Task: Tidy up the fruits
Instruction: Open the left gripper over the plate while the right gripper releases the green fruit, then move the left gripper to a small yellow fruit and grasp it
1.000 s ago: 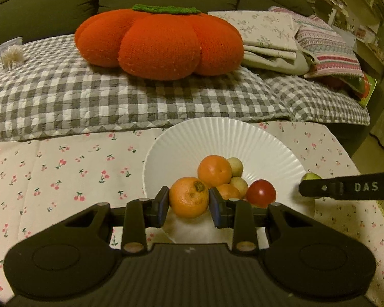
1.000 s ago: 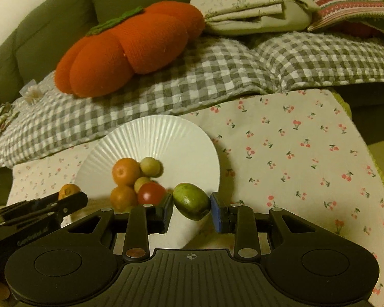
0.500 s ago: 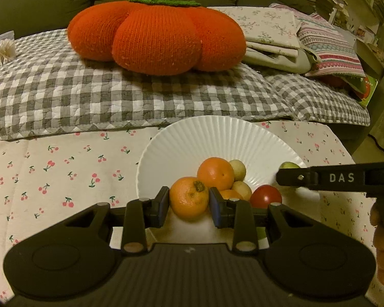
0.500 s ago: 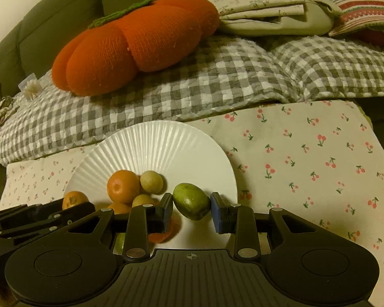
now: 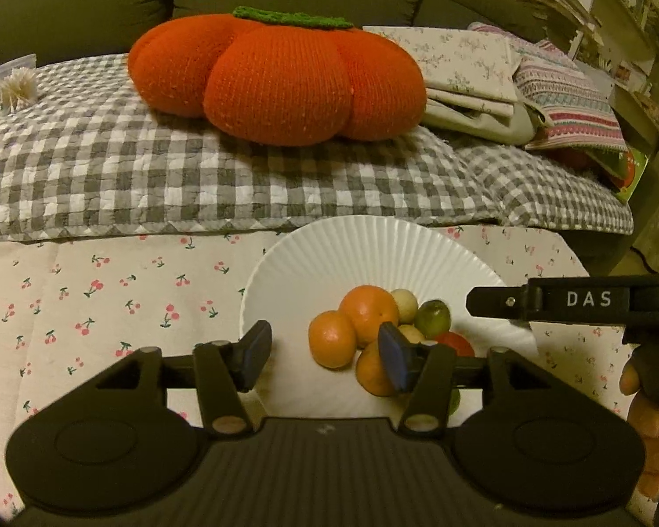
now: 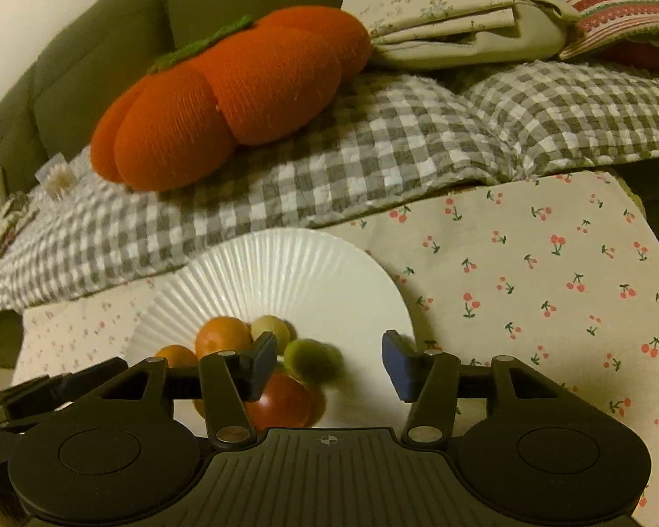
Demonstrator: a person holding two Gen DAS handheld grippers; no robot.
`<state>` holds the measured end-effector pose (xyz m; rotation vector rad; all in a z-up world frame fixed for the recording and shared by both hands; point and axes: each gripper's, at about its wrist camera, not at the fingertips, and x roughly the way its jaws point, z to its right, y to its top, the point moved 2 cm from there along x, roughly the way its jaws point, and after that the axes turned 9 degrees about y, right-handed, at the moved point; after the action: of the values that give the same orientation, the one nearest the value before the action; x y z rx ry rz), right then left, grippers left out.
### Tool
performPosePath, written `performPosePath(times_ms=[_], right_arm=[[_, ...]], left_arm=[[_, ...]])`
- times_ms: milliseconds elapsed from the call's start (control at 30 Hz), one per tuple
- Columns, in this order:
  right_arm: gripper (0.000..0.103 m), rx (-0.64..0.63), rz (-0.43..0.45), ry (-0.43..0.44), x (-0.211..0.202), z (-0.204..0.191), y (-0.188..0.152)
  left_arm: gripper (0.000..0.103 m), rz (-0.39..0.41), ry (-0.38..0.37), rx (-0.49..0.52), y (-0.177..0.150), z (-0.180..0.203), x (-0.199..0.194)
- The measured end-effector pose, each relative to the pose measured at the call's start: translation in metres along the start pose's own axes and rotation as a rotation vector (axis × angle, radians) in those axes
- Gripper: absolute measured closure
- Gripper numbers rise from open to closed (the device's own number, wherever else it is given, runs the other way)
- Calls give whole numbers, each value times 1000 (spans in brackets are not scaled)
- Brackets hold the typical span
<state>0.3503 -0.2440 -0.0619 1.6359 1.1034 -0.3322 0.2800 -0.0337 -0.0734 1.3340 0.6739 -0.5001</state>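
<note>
A white ribbed plate (image 5: pixel 373 250) (image 6: pixel 285 272) lies on the cherry-print cloth and bears a heap of fruit. My left gripper (image 5: pixel 325 358) hangs over its near edge, jaws opening. A small orange (image 5: pixel 331 339) rests on the plate between them, touched by neither pad. Behind it lie a bigger orange (image 5: pixel 368 312), a third orange (image 5: pixel 372 375), pale fruits (image 5: pixel 404 304) and a red tomato (image 5: pixel 457 344). My right gripper (image 6: pixel 329 362) is opening too. The green fruit (image 6: pixel 312 358) (image 5: pixel 432 318), blurred, sits free by its left pad, above the tomato (image 6: pixel 281 400).
Behind the plate are a checked quilt (image 5: pixel 197 184), an orange pumpkin cushion (image 5: pixel 276 79), folded linens (image 5: pixel 470 70) and a dark sofa back. The cherry-print cloth (image 6: pixel 549 285) spreads right of the plate. A hand (image 5: pixel 648 399) holds the right gripper's black finger (image 5: pixel 496 303).
Both grippers have opened. The left let go of the small orange, which now rests on the plate. The right let go of the green fruit, which dropped among the heap.
</note>
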Motion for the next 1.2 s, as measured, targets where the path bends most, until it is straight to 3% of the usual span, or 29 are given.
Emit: performPosePath(times_ms=[333, 800, 1200], right_arm=[[51, 15, 20, 17, -21, -17, -1], [51, 18, -18, 66, -55, -49, -35], [51, 33, -17, 95, -80, -60, -51]], left_arm=[[50, 0, 18, 24, -8, 8, -23], [50, -18, 46, 47, -36, -3, -66], [50, -47, 14, 68, -72, 5, -99]])
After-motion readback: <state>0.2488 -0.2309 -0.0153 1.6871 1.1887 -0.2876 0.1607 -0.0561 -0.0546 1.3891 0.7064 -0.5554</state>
